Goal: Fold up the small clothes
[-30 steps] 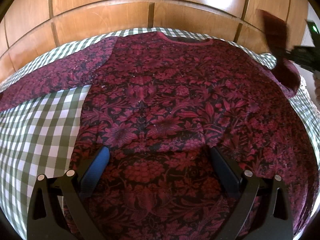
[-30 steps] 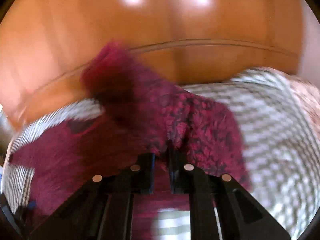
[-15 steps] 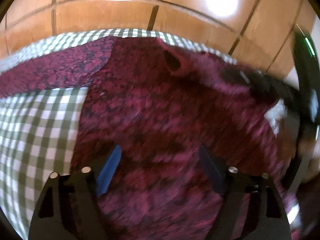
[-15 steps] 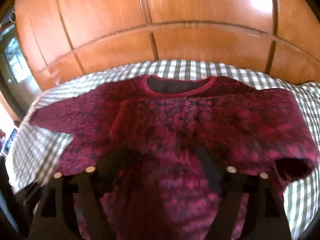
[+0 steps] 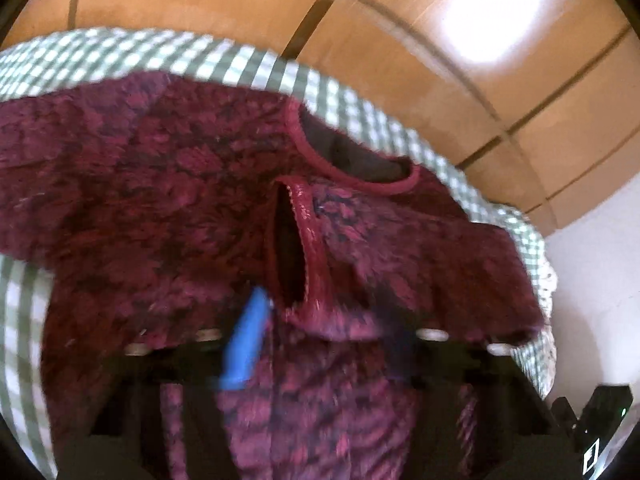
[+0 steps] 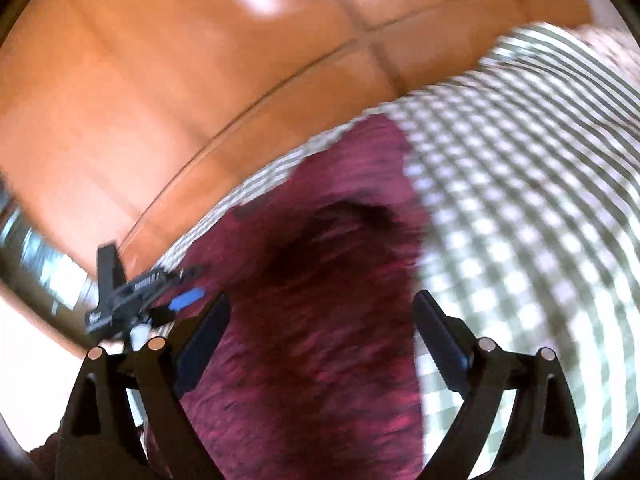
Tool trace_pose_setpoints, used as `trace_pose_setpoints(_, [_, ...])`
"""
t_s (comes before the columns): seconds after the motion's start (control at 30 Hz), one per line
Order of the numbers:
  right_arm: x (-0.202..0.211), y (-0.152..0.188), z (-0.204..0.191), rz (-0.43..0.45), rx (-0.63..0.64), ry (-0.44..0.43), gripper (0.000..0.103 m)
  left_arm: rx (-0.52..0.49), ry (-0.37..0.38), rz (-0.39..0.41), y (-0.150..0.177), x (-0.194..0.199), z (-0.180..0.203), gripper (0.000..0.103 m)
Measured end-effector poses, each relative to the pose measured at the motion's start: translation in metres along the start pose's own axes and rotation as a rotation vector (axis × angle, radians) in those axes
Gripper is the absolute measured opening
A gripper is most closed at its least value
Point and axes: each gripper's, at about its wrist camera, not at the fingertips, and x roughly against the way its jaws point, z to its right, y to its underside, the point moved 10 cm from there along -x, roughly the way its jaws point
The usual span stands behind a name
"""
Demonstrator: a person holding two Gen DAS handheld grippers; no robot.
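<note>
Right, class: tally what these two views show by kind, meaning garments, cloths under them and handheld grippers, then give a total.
Garments: 1, the maroon floral top
Checked cloths: 1, the green-and-white cloth under it
Grippers: 2, the left gripper and the right gripper
Total: 4

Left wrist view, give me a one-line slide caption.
Left tongs closing around the folded-in sleeve cuff of a maroon floral sweater spread on a green-checked cloth.

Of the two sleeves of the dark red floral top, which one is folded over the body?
The sleeve with the open cuff, lying across the dark red floral top; the other sleeve lies flat on the checked cloth.
</note>
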Motion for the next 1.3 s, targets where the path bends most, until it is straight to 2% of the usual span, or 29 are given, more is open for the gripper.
trace_pose_setpoints(0.07, [-0.005, -0.004, 0.015, -0.008, -0.063, 0.019, 0.087, -0.001, 0.002, 0.008, -0.005, -0.005, 0.002, 0.017])
trace_pose_setpoints(0.1, [-0.008, -0.004, 0.019, -0.023, -0.131, -0.037, 0.086, -0.021, -0.003, 0.017, -0.008, -0.003, 0.004, 0.010])
trace_pose_setpoints(0.23, [0.000, -0.020, 0.022, 0.035, -0.282, -0.210, 0.079, -0.034, 0.015, 0.126, -0.025, 0.033, -0.002, 0.008])
trace_pose_setpoints(0.3, [0.002, -0.028, 0.013, 0.041, -0.337, -0.308, 0.076, -0.033, 0.017, 0.154, -0.029, 0.049, -0.011, 0.008])
trace_pose_setpoints(0.43, [-0.009, -0.042, -0.018, 0.029, -0.285, -0.345, 0.069, -0.084, -0.029, 0.192, -0.030, 0.075, -0.031, 0.008])
trace_pose_setpoints(0.53, [-0.041, -0.042, -0.040, -0.032, -0.202, -0.275, 0.068, -0.091, -0.059, 0.212, -0.031, 0.084, -0.046, 0.008])
trace_pose_setpoints(0.6, [-0.068, -0.032, -0.040, -0.069, -0.120, -0.146, 0.067, -0.086, -0.083, 0.226, -0.033, 0.087, -0.057, 0.008])
trace_pose_setpoints(0.7, [-0.101, -0.013, -0.031, -0.136, -0.077, -0.031, 0.065, -0.101, -0.184, 0.235, -0.032, 0.084, -0.080, 0.008])
trace_pose_setpoints(0.73, [-0.106, -0.010, -0.029, -0.121, -0.045, 0.006, 0.061, -0.107, -0.227, 0.219, -0.028, 0.077, -0.090, 0.001])
trace_pose_setpoints(0.8, [-0.108, -0.007, -0.030, -0.097, -0.002, 0.035, 0.061, -0.112, -0.275, 0.183, -0.019, 0.063, -0.106, 0.001])
trace_pose_setpoints(0.87, [-0.109, -0.003, -0.034, -0.096, 0.065, 0.073, 0.061, -0.116, -0.285, 0.166, -0.011, 0.052, -0.113, 0.001])
trace_pose_setpoints(0.93, [-0.107, 0.002, -0.040, -0.110, 0.152, 0.129, 0.062, -0.138, -0.288, 0.187, -0.009, 0.060, -0.106, 0.001])
trace_pose_setpoints(1.0, [-0.096, 0.001, -0.055, -0.107, 0.211, 0.134, 0.068, -0.140, -0.264, 0.246, -0.013, 0.078, -0.097, 0.001])
trace_pose_setpoints(1.07, [-0.083, -0.014, -0.066, -0.055, 0.220, 0.121, 0.072, -0.130, -0.253, 0.320, -0.018, 0.098, -0.091, 0.001])
trace_pose_setpoints(1.1, [-0.083, -0.019, -0.067, -0.038, 0.222, 0.123, 0.074, -0.119, -0.243, 0.349, -0.022, 0.105, -0.088, 0.007])
trace_pose_setpoints(1.13, [-0.085, -0.025, -0.071, -0.026, 0.227, 0.132, 0.077, -0.111, -0.236, 0.379, -0.025, 0.111, -0.085, 0.031])
trace_pose_setpoints(1.17, [-0.090, -0.031, -0.074, -0.022, 0.236, 0.148, 0.077, -0.109, -0.234, 0.397, -0.027, 0.114, -0.083, 0.047])
trace_pose_setpoints(1.2, [-0.097, -0.036, -0.076, -0.021, 0.252, 0.176, 0.077, -0.112, -0.226, 0.416, -0.030, 0.115, -0.079, 0.069])
trace_pose_setpoints(1.27, [-0.113, -0.039, -0.075, -0.031, 0.266, 0.228, 0.078, -0.130, -0.206, 0.388, -0.030, 0.105, -0.073, 0.070])
trace_pose_setpoints(1.3, [-0.126, -0.042, -0.073, -0.050, 0.263, 0.245, 0.078, -0.144, -0.211, 0.350, -0.031, 0.095, -0.071, 0.063])
